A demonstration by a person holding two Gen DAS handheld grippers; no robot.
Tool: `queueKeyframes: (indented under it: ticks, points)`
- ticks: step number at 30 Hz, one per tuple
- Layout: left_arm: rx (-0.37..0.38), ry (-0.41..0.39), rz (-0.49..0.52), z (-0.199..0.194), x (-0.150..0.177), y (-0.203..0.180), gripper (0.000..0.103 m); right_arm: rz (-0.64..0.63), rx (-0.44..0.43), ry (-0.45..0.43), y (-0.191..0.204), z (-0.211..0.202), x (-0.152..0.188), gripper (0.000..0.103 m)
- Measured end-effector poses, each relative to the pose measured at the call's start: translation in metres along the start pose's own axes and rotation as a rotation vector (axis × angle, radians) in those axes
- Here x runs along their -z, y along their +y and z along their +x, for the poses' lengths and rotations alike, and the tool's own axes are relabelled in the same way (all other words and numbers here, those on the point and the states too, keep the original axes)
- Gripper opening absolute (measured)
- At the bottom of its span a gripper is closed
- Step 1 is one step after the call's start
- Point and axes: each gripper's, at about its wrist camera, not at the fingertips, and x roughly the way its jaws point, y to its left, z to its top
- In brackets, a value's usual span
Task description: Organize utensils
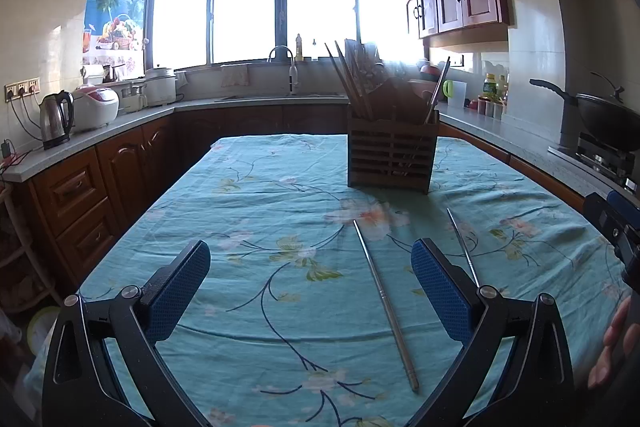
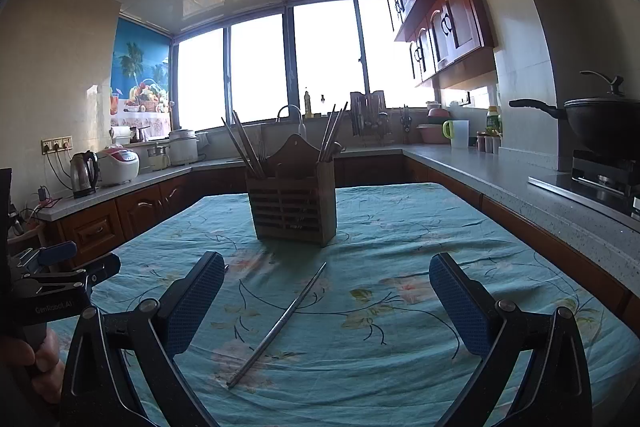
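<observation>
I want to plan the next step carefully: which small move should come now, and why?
Probably lower the open right tool onto the thin metal chopstick lying between its blue fingers and close. Both tools are empty, that chopstick lies loose on the teal floral tablecloth, and the slatted wooden utensil holder stands just beyond it.

Teal floral tablecloth [image 1: 256, 187], brown wooden holder [image 1: 390, 155]
</observation>
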Motion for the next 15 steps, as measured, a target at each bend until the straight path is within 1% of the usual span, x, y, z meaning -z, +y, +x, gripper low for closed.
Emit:
queueKeyframes:
  ticks: [15]
  points:
    - [0.01,0.007,-0.003,0.0031,0.0017,-0.0011,0.103,0.001,0.001,0.002,0.0006,0.0003,-0.0002,0.103]
